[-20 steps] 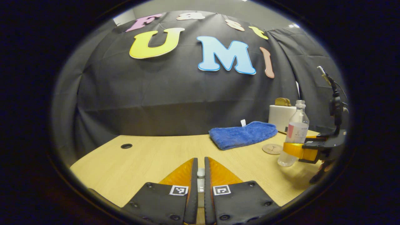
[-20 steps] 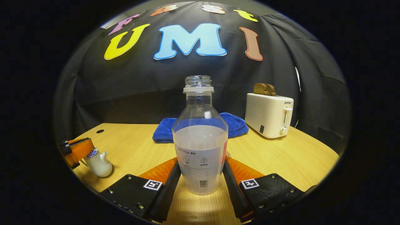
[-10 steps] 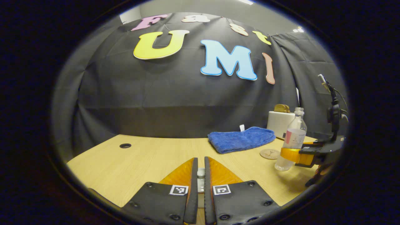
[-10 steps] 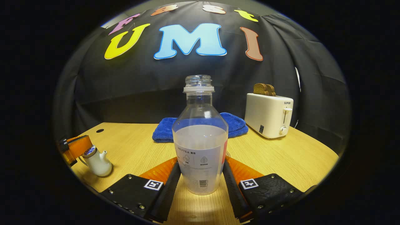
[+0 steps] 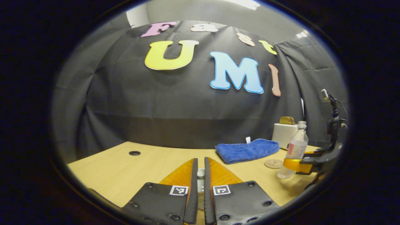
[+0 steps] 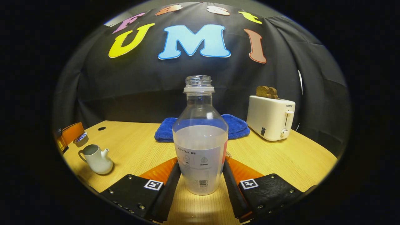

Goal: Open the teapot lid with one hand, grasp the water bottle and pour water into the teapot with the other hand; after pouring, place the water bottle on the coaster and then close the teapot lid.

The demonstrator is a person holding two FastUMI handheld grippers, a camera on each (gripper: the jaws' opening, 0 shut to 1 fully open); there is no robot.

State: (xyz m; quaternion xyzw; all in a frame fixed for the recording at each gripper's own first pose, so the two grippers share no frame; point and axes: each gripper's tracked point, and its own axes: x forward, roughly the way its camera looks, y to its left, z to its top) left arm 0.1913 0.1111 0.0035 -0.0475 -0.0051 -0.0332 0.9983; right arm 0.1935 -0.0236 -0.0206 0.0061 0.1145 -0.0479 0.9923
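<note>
In the right gripper view, the right gripper (image 6: pixel 200 175) is clamping the water bottle (image 6: pixel 200 147) low on its body, one finger pressing on each side, and the bottle is standing upright and uncapped, partly filled, with its base just above or on the table (image 6: pixel 281 159); which of the two I cannot tell. Off to the left in that view, the teapot (image 6: pixel 97 158) is sitting open on the table, and the left gripper (image 6: pixel 70 134) is holding the lid (image 6: pixel 81 138) in the air above and a little behind it. In the left gripper view, that gripper's fingers (image 5: pixel 193 175) are standing nearly together, pinching a small pale part of the lid between them. The coaster (image 5: pixel 273 163) is lying on the table just beside the bottle, in front of a blue towel (image 5: pixel 247 150), and a toaster (image 6: pixel 271 117) with toast in it is standing near the towel.
</note>
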